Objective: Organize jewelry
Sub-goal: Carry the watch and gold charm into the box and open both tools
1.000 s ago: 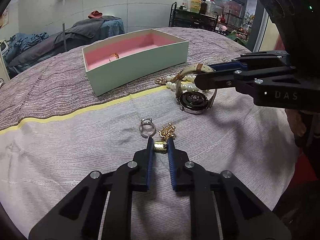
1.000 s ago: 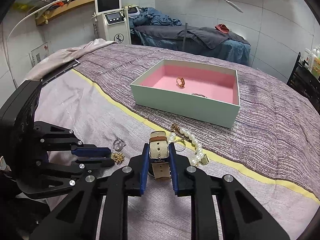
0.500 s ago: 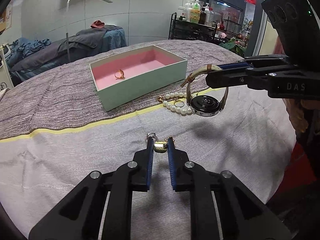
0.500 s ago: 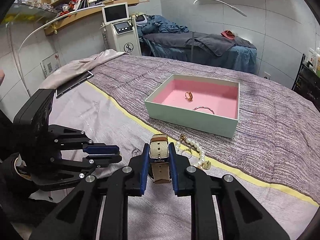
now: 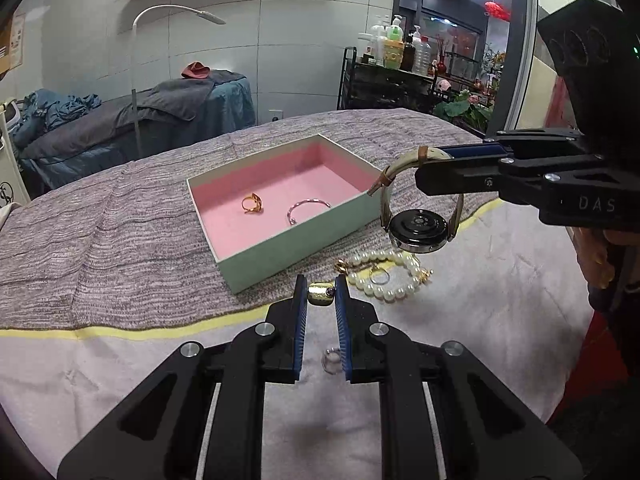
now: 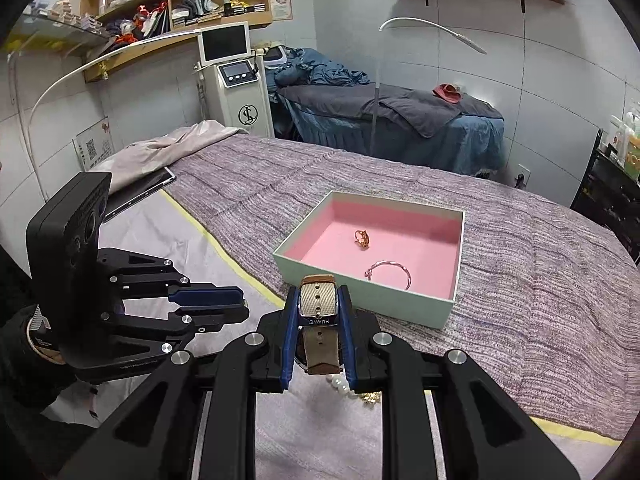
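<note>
Jewelry box [image 5: 280, 248]: pale green outside, pink inside, open on top, sitting on the purple-grey blanket [image 5: 100, 240] on the bed, near the yellow stripe [image 5: 160, 330].
Gold ring [image 5: 252, 203]: inside the box, on the pink floor, toward the left wall as seen from the left wrist.
Bangle [image 5: 308, 210]: thin and silvery pink, inside the box too, just beside the gold ring, close to the near wall.
Watch [image 5: 418, 232]: round dark back, tan strap, hanging in the air off the bed, just past the right corner of the box.
Right hand-held gripper [image 6: 318, 312]: closed tight on the watch strap, strap pinched flat between the blue pads [image 6: 290, 336], the word HUAWEI showing on the strap.
Gold piece [image 5: 321, 293]: small, shiny and chunky, lifted off the bed, in front of the near wall of the box.
Left hand-held gripper [image 5: 321, 294]: narrow, squeezing the gold piece at the very tips.
Pearl bracelet [image 5: 390, 274]: white beads with gold bits, lying on the bed near the yellow stripe, below the hanging watch, with a small ring inside its loop.
Silver ring [image 5: 332, 360]: lying on the pale sheet [image 5: 500, 300], seen between the left fingers, partly hidden by one.
Tablet [image 6: 140, 190]: dark, flat, near the far left edge of the bed.
</note>
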Demonstrator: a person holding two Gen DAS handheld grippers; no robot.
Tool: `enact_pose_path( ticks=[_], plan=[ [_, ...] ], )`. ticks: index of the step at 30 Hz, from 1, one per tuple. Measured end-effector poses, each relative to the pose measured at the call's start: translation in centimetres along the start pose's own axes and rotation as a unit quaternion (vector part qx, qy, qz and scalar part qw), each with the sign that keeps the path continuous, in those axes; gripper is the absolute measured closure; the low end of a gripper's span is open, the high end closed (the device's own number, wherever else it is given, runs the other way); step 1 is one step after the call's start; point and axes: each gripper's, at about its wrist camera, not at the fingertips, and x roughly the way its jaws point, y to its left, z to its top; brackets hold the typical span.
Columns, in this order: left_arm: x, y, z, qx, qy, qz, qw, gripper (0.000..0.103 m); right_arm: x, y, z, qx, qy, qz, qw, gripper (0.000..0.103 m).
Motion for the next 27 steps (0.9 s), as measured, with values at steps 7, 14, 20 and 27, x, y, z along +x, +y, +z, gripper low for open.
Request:
enact_pose_path(
  ticks=[7, 14, 20, 27],
  plan=[
    [3.3, 2.9, 4.1, -0.022, 0.008, -0.001, 0.9997, 0.089, 2.7, -1.9, 2.9, 0.006, -0.002, -0.026, 1.000, 0.085],
    [8.4, 4.6, 6.8, -0.021, 0.049, 0.018, 0.9984, 0.089, 7.4, -5.0, 4.7, 0.038, 0.014, -0.045, 0.998, 0.085],
    [12.4, 5.1, 7.3, -0.016, 0.096, 0.034, 0.9947, 0.089, 10.9, -6.9, 5.2, 0.058, 0.028, -0.063, 0.996, 0.085],
    [14.5, 5.4, 7.3, -0.018, 0.125, 0.050, 0.9907, 0.089, 13.7, -8.5, 5.6, 0.071, 0.044, -0.093, 0.992, 0.085]
  ],
)
